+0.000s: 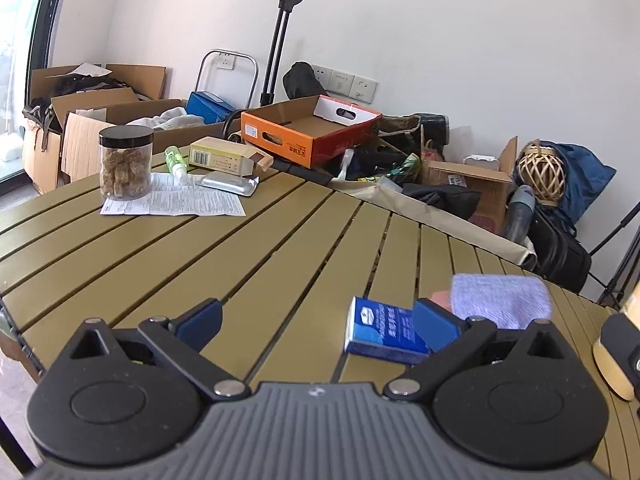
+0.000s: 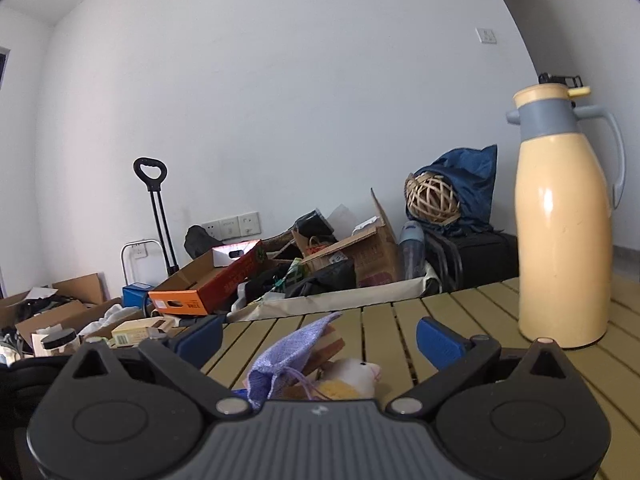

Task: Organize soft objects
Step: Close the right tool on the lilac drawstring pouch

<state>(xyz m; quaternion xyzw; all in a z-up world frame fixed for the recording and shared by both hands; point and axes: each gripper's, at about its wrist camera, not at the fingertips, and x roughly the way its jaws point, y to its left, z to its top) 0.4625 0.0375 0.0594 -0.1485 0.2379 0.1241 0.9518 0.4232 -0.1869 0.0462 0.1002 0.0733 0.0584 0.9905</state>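
In the left wrist view, a lavender cloth pouch lies on the olive slatted table at the right, over a pink item. A blue tissue pack rests just inside the right finger of my left gripper, which is open with nothing between its fingers. The right wrist view shows the same lavender drawstring pouch draped over a brown-and-pink block, with a white and yellow plush toy beside it. My right gripper is open just behind them, holding nothing.
A tall cream thermos stands on the table at the right. At the far left sit a black-lidded jar, a printed sheet, a green spray bottle, a yellow carton and a foil pack. Boxes and bags crowd the floor beyond.
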